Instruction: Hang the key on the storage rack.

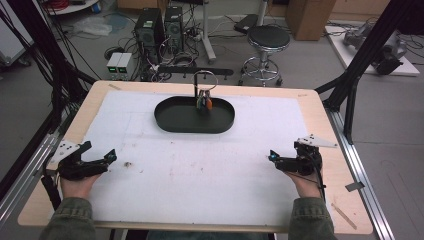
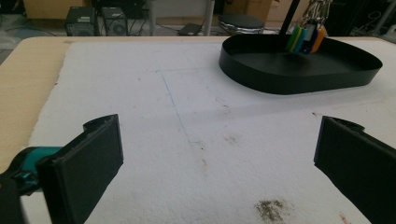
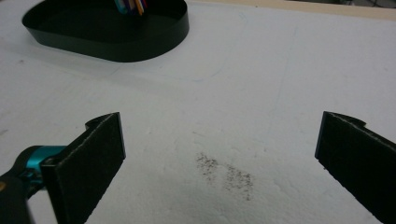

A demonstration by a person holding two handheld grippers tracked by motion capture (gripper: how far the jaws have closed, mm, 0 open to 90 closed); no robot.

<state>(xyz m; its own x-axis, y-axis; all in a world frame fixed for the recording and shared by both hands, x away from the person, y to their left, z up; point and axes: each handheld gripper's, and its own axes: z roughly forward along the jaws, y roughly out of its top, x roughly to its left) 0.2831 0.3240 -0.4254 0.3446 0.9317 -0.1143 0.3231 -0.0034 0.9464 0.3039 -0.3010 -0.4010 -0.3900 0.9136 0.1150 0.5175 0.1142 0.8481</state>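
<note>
A black oval tray (image 1: 177,119) sits at the far middle of the white mat. In it stands a thin black post with a ring from which a bunch of coloured key tags (image 1: 204,102) hangs. My left gripper (image 1: 100,151) rests low at the mat's left edge, open, with nothing between its jaws. My right gripper (image 1: 285,152) is at the mat's right side, also open and holding nothing. The left gripper view has the tray (image 2: 289,81) and tags (image 2: 306,37) ahead to the right of the gripper (image 2: 217,154). In the right gripper view the tray (image 3: 116,49) and tags (image 3: 133,5) lie ahead to the left of the gripper (image 3: 219,154).
A white foam mat (image 1: 200,170) covers most of the wooden table (image 1: 325,115). Dark smudges (image 2: 271,210) (image 3: 226,172) mark the mat near each gripper. Beyond the table stand a stool (image 1: 267,40), computer towers (image 1: 160,27) and black frame posts (image 1: 365,45).
</note>
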